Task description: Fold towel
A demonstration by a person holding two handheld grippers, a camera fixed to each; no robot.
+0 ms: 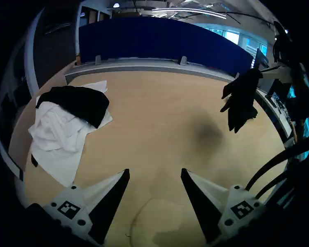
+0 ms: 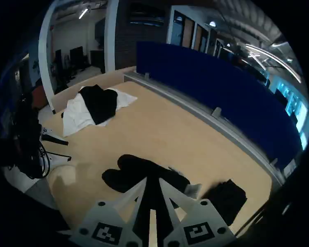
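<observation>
In the left gripper view, your left gripper [image 1: 155, 169] is hovering over the table [image 1: 154, 107] with its jaws spread wide and empty. One black towel [image 1: 239, 101] is dangling in the air to the right, and one pile [image 1: 59, 131], a black cloth on white cloth, is lying far to the left. In the right gripper view, your right gripper [image 2: 153, 179] is pinching that towel between jaws pressed together. I think you are lifting the towel to spread it out, so next the left gripper is needing a free corner to grab.

Nothing legible here, no words or numbers, just square black-and-white coded markers [image 1: 69, 209] low in frame on the left gripper [image 1: 155, 171] and right gripper [image 2: 153, 179].
</observation>
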